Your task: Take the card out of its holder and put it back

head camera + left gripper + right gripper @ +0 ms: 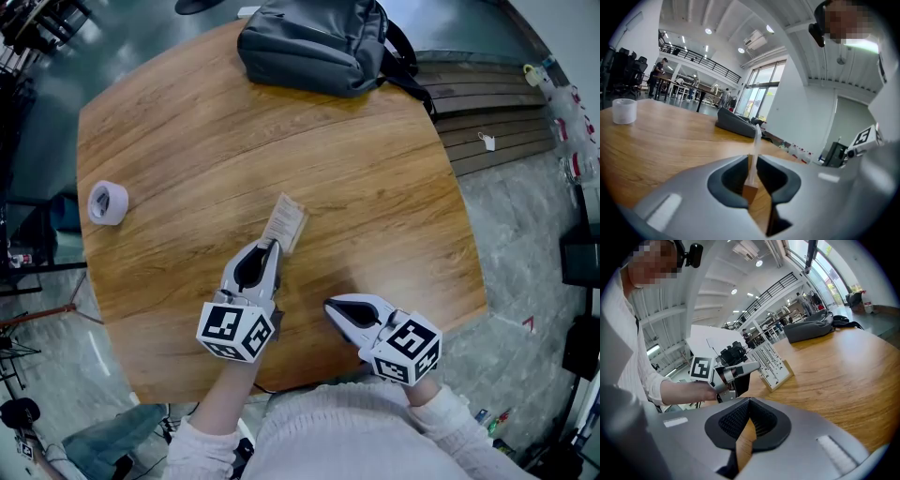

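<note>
The card (285, 219) stands upright in its wooden holder (783, 379) near the middle of the bench (375, 187). The left tongs (271, 247) are clamped on the card's near end. In the left gripper view the card shows only as a thin pale edge pinched between the two tips, so its face cannot be seen there. One end of the holder shows as a brown block below the tips. In the right gripper view the card's printed face is turned to the camera, but the rows of print are too small to read. A jaw of the left tongs covers its near edge there. From the head view the holder is hard to tell from the card above it.

The right tongs (330, 305) are closed tip to tip with nothing between them, near the bench's front edge and well apart from the card. Whether they touch the wood cannot be told.

A bag (314, 42) lies at the far edge, partly cut off by the frame. A tape roll (108, 202) sits at the left edge.
</note>
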`<state>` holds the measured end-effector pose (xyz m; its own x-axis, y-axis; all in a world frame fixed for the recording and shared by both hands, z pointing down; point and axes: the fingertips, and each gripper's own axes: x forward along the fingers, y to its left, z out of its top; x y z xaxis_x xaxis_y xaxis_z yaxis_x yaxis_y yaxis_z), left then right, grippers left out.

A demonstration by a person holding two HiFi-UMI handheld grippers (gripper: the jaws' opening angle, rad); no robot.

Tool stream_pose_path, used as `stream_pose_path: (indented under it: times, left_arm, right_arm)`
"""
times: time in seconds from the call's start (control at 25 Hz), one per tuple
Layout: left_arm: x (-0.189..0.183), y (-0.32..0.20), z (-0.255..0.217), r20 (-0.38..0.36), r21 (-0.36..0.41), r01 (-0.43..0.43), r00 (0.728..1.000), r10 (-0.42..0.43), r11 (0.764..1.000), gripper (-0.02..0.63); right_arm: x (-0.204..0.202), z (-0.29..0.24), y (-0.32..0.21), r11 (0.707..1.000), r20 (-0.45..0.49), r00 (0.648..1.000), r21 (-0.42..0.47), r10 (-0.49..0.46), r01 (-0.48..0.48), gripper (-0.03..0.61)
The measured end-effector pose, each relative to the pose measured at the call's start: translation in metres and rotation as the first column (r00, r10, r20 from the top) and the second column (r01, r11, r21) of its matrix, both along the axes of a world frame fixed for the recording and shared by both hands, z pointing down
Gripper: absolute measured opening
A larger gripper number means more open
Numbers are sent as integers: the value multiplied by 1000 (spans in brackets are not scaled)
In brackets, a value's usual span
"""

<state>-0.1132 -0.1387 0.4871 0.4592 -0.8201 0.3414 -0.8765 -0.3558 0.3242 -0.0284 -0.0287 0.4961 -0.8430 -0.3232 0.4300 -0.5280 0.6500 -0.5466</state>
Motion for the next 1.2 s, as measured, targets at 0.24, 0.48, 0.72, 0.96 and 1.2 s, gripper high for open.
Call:
stream_pose_path:
  times: [0.24, 0.48, 0.72, 0.96, 1.2]
  left_arm:
    - [-6, 8, -14, -48, 8, 51, 998, -51, 999, 49]
    - [-2, 39, -30, -83, 17, 79, 994, -77, 997, 49]
    - [11, 68, -52, -121, 49, 79, 990, -73, 996, 48]
    - [27, 91, -62, -121, 57, 73, 991, -66, 996, 10]
    - [42, 111, -58, -124, 42, 36, 992, -31, 998, 9]
  right_arm:
    - [0, -9, -2, 1000, 9, 1000, 31, -4, 4, -3]
    - [-2, -28, -4, 995, 17, 1000, 97, -19, 17, -3]
    - [-2, -47, -9, 987, -5, 1000, 161, -2, 3, -3]
    - [1, -61, -9, 982, 12, 1000, 186, 22, -24, -3]
    - [0, -65, -4, 979, 14, 1000, 204, 6, -9, -3]
